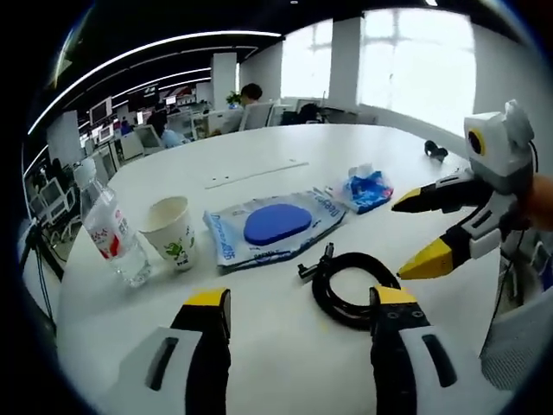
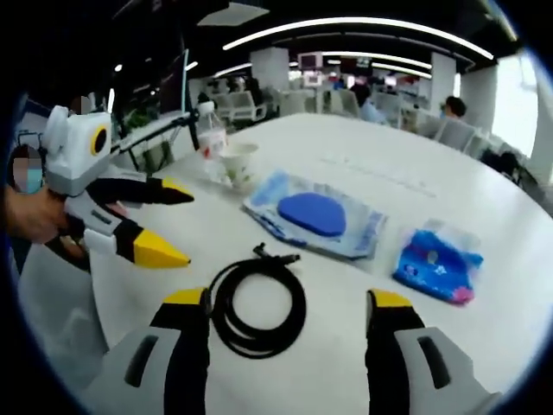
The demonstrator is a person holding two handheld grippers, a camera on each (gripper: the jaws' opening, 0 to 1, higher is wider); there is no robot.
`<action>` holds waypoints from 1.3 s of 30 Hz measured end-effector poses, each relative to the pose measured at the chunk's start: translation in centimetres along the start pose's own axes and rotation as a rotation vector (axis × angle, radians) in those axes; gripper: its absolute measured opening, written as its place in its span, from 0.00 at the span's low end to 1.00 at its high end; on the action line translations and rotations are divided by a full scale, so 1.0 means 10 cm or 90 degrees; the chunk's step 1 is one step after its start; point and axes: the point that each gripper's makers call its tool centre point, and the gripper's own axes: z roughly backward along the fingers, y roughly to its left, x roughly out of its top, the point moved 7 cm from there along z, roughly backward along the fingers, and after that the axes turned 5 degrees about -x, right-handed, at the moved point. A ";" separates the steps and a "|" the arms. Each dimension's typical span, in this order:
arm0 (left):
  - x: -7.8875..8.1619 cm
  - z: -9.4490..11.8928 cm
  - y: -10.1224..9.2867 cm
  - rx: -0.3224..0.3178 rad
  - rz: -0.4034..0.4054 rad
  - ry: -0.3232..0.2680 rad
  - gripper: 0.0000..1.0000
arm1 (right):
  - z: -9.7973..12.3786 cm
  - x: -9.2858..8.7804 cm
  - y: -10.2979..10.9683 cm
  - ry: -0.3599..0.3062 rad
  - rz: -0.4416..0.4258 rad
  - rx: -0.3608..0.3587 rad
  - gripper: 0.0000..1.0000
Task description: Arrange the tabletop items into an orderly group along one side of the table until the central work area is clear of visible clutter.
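Note:
On the white table lie a black coiled cable, a clear bag holding a blue pad, a blue tissue pack, a paper cup and a water bottle. My left gripper stands open just short of the cable, nothing between its jaws. The right gripper hovers open to the right of the cable. In the right gripper view, my right gripper is open over the cable, with the left gripper open at its left. Beyond lie the bagged pad, tissue pack, cup and bottle.
A small black object sits near the table's far right edge. The far half of the table is bare white surface. Office desks, monitors and seated people fill the background. A hand holds the left gripper.

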 end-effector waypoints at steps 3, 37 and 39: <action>0.01 0.05 0.01 -0.004 -0.003 -0.007 0.69 | 0.04 -0.01 0.02 0.003 -0.007 -0.006 0.79; -0.22 0.76 0.23 0.034 -0.012 -0.061 0.99 | 0.55 -0.17 0.34 -0.148 -0.051 -0.101 1.00; -0.24 0.83 0.23 0.043 -0.033 -0.064 0.99 | 0.59 -0.18 0.34 -0.150 -0.041 -0.100 1.00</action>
